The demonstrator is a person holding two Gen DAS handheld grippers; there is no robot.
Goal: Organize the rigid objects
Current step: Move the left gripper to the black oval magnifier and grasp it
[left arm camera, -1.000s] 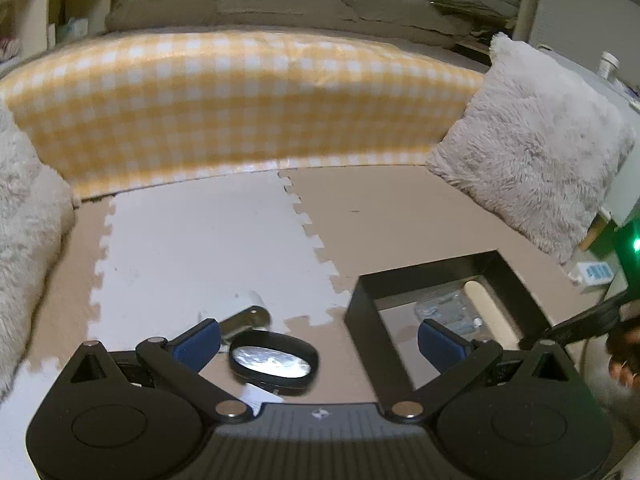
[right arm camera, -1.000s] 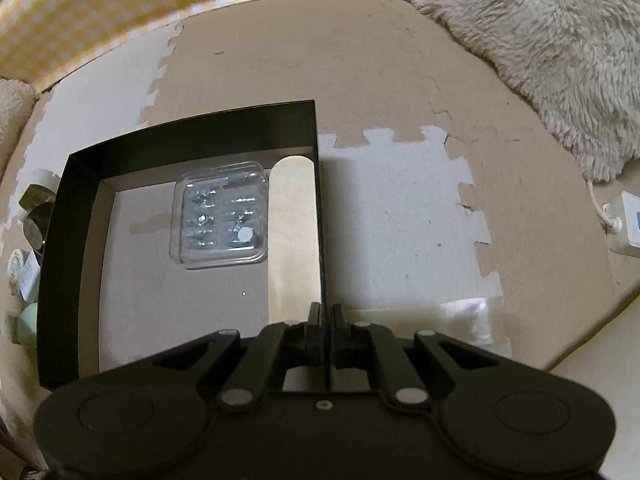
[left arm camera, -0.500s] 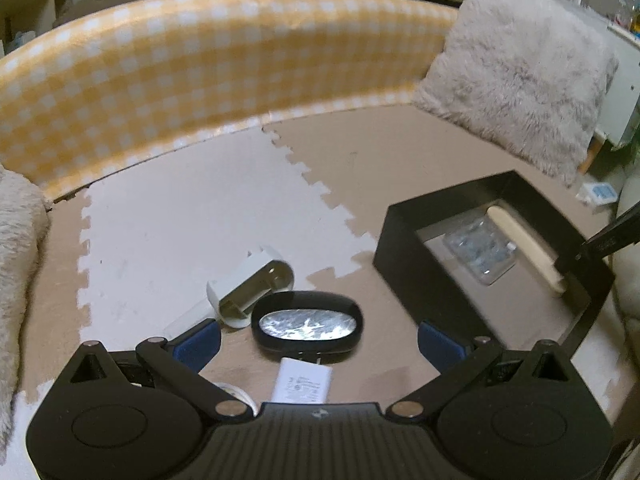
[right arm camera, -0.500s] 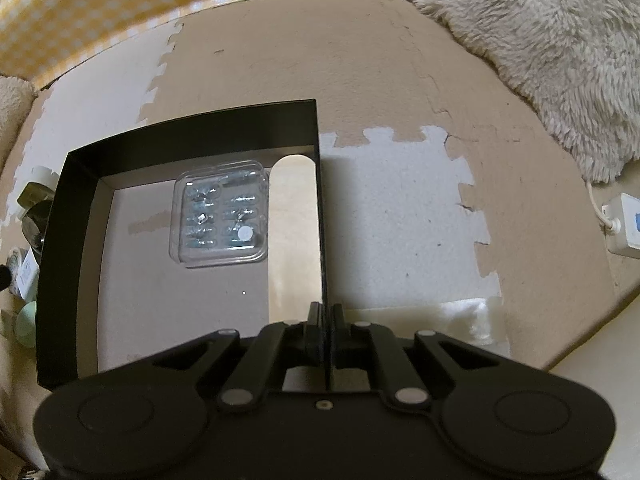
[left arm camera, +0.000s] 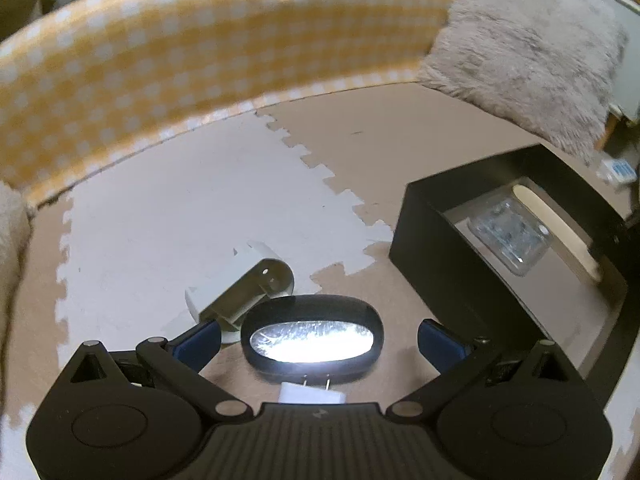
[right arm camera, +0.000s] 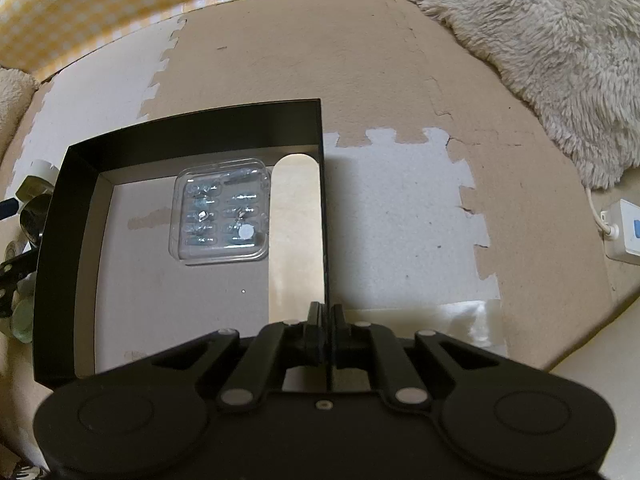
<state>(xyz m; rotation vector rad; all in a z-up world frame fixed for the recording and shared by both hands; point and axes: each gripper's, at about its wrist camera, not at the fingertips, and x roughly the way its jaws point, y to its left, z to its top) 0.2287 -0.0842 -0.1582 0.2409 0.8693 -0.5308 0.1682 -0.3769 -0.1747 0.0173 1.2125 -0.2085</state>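
My left gripper (left arm camera: 318, 338) is open, its blue pads either side of a black oval case with a shiny top (left arm camera: 312, 338) on the floor mat. A white cylindrical holder (left arm camera: 240, 288) lies on its side just behind the case, and a white plug adapter (left arm camera: 312, 394) lies just in front of it. My right gripper (right arm camera: 326, 316) is shut on the right wall of the black box (right arm camera: 326, 200). Inside the box lie a clear plastic blister pack (right arm camera: 222, 216) and a pale wooden stick (right arm camera: 296, 232). The box also shows in the left wrist view (left arm camera: 436, 264) to the right.
A yellow checked cushion wall (left arm camera: 180, 60) curves along the back. A shaggy grey pillow (left arm camera: 528, 48) lies at the back right, also in the right wrist view (right arm camera: 540, 40). A white power strip (right arm camera: 624, 232) sits at the far right. The floor is white and tan puzzle mats (left arm camera: 168, 220).
My left gripper has moved down and forward so the black oval case now lies between its open pads. The right gripper has stayed shut on the box wall.
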